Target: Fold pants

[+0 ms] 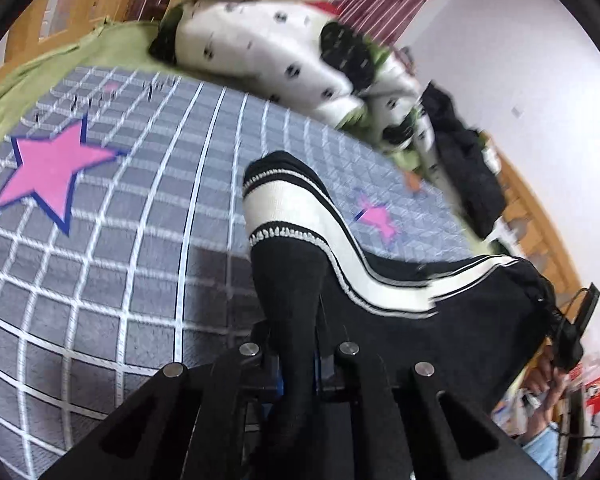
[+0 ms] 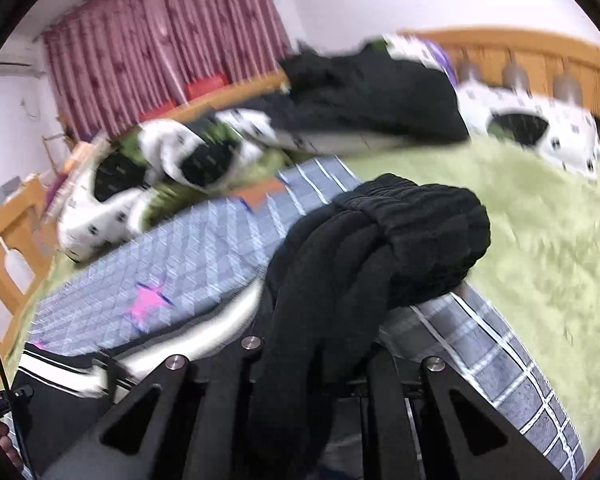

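Black pants (image 1: 400,312) with white side stripes hang lifted over a grey checked blanket (image 1: 120,240) with pink stars. My left gripper (image 1: 298,344) is shut on the leg end, whose white cuff (image 1: 272,208) stands up past the fingers. In the right wrist view my right gripper (image 2: 320,364) is shut on the bunched black waistband (image 2: 384,232), which bulges above the jaws. The striped leg (image 2: 204,336) trails off to the lower left. The other gripper's black body (image 1: 572,336) shows at the right edge of the left wrist view, held by a hand.
A white quilt with black spots (image 1: 268,44) and a dark garment (image 2: 372,96) are heaped at the far side of the bed. A green sheet (image 2: 532,232) lies under the blanket. A wooden bed frame (image 2: 532,56), a pink curtain (image 2: 160,32) and white walls surround it.
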`<action>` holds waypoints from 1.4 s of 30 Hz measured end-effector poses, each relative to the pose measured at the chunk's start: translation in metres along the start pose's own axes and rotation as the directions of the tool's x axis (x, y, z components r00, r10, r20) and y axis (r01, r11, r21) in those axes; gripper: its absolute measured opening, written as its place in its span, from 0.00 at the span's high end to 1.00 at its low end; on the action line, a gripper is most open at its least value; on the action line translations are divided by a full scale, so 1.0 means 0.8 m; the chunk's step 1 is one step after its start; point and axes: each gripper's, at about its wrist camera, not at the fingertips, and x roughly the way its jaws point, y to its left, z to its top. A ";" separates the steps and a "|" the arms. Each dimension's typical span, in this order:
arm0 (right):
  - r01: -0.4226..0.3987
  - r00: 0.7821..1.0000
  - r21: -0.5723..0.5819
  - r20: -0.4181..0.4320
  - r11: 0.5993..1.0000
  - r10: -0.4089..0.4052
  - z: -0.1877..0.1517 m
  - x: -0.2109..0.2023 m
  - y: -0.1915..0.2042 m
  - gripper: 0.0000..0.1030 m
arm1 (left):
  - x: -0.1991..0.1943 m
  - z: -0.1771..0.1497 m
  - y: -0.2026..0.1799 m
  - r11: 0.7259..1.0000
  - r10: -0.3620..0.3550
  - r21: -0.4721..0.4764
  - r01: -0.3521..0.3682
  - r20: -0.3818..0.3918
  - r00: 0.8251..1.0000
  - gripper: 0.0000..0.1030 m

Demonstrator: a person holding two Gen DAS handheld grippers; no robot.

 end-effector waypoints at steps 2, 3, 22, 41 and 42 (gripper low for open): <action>-0.019 0.999 -0.035 0.046 0.999 0.021 0.017 -0.020 0.041 0.88 | -0.030 0.017 0.004 0.999 -0.040 -0.021 0.041 0.023 0.999 0.91; -0.034 0.998 -0.052 0.056 0.998 0.037 0.027 -0.028 0.061 0.89 | -0.048 0.024 0.005 0.998 -0.055 -0.019 0.056 0.048 0.997 0.91; -0.223 0.914 -0.065 -0.361 0.973 0.185 -0.110 0.100 0.085 0.82 | -0.054 -0.021 0.226 0.930 0.273 -0.226 -0.289 -0.100 0.957 0.72; -0.101 0.923 -0.343 -0.382 0.934 -0.041 -0.166 0.059 0.133 0.56 | -0.106 -0.150 0.100 0.835 0.529 0.152 -0.528 0.037 0.848 0.52; -0.091 0.929 -0.342 -0.367 0.935 -0.044 -0.167 0.056 0.134 0.56 | -0.111 -0.150 0.101 0.841 0.521 0.139 -0.522 0.047 0.852 0.52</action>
